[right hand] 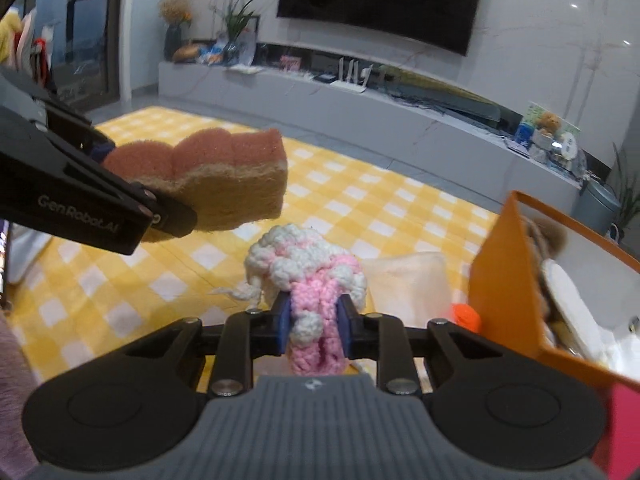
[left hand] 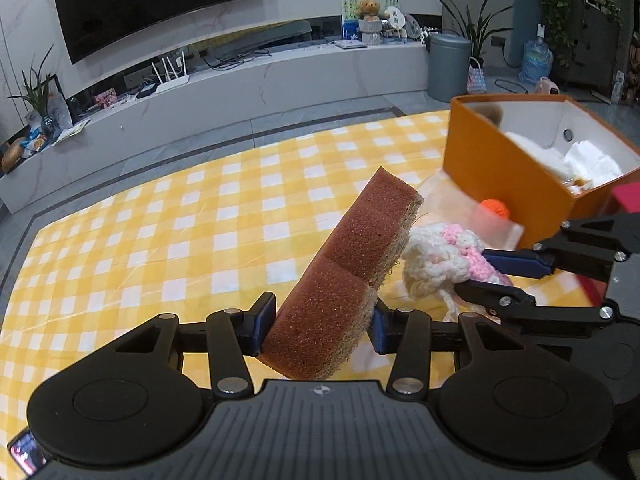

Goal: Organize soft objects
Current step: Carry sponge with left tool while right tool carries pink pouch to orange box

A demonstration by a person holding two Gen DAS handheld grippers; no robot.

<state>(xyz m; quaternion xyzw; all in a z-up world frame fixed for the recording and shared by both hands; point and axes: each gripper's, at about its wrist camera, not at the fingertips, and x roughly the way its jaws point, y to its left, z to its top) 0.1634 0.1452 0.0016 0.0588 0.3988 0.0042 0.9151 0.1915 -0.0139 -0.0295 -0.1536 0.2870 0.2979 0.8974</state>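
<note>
My left gripper is shut on a brown scouring sponge, which tilts up and to the right above the yellow checked cloth. In the right wrist view the sponge hangs at upper left in the left gripper. My right gripper is shut on a pink and white crocheted piece, lifted off the cloth; in the left wrist view that piece shows in the right gripper beside the sponge. An open orange box at the right holds white soft items and a brown fuzzy thing.
A small orange ball and a pale clear bag lie on the cloth by the orange box. A red object stands next to the box. Beyond the table are a TV console and a grey bin.
</note>
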